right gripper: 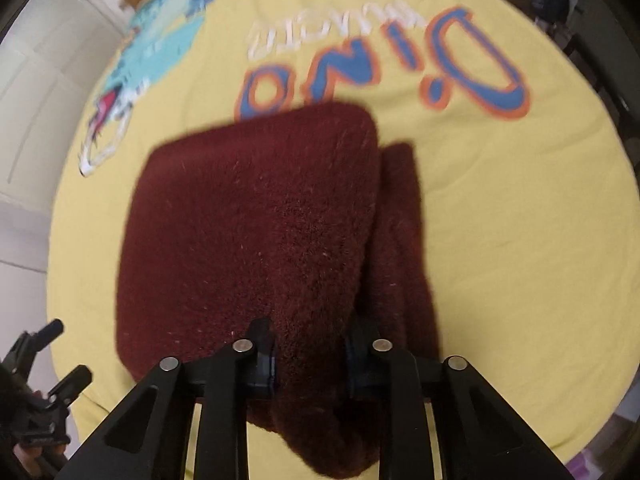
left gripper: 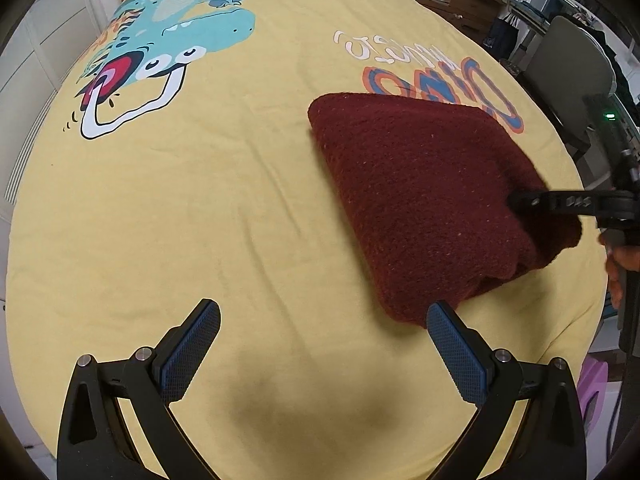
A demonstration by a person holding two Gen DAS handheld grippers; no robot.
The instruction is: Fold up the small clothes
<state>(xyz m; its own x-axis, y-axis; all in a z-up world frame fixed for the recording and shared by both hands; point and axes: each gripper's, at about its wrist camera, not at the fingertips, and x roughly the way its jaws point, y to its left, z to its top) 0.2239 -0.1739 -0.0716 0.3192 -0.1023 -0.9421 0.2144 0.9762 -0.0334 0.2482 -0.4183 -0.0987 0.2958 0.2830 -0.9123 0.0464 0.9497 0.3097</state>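
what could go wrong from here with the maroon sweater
1. The right claw is clamped on a thick bunch of the maroon sweater; pulling may drag the folded stack out of shape.
2. The left claw is open and off the sweater, so nothing pins it down.
3. A lower layer sticks out on one side, so the fold may end uneven.

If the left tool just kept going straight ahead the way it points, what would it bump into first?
Probably just the yellow bedsheet. The open left tool points at bare sheet, and the maroon garment lies off to its right, though depth is hard to judge.
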